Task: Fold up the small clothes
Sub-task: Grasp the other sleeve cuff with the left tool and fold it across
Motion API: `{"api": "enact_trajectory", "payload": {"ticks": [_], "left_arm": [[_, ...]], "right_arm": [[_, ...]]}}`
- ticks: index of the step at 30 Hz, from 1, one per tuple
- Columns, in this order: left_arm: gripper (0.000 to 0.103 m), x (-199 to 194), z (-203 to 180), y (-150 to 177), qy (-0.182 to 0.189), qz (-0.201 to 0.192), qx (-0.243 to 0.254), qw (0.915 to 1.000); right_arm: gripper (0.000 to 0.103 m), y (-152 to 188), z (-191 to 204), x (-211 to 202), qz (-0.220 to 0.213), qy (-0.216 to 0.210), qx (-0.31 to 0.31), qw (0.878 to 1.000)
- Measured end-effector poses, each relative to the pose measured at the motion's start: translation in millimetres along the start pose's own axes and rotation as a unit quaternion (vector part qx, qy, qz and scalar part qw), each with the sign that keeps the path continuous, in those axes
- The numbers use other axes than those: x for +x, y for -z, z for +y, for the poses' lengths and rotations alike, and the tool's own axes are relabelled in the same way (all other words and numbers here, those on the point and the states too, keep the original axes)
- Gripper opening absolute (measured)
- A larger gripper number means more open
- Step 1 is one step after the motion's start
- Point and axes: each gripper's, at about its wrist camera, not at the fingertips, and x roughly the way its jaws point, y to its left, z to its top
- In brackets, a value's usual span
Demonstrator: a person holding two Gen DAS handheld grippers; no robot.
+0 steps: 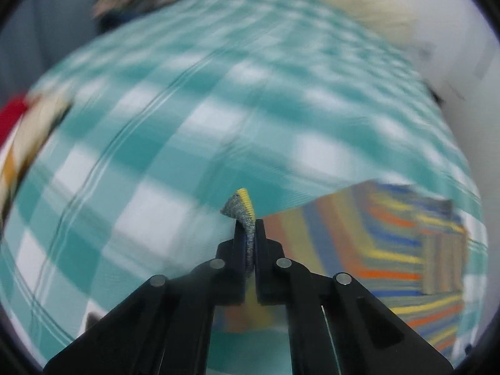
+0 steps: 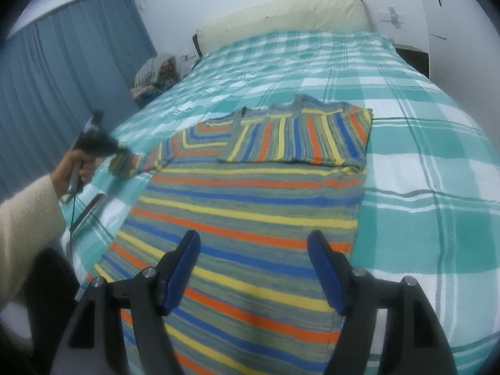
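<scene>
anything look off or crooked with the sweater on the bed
Nothing damaged. The striped sweater lies flat on the bed, one sleeve folded across the chest. The other sleeve stretches out sideways, its cuff pinched in the left gripper.

Teal checked bedspread (image 2: 406,162), cream headboard (image 2: 281,15), grey-blue curtains (image 2: 62,78), bedside clutter (image 2: 156,72).

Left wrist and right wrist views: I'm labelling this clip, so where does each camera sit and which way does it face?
Left wrist: on the left gripper, looking down its shut fingers at a pinched cuff of the striped knitted sweater over the teal checked bedspread.
Right wrist: on the open right gripper, facing up the bed; a hand in a cream sleeve shows left.
Shared: sweater, bedspread.
</scene>
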Motion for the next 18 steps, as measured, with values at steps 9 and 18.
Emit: {"api": "enact_trajectory", "payload": {"ticks": [9,18], "left_arm": [[0.005,-8,-231,3,0.134,-0.010,0.172,0.9758],[0.069,30,-240,33,0.159,0.058,0.128,0.9772]], "right_arm": [[0.071,-3,-1,-15,-0.018,-0.006,0.002,1.000],[0.071,1,-30,-30,-0.033,0.014,0.038,0.999]]}}
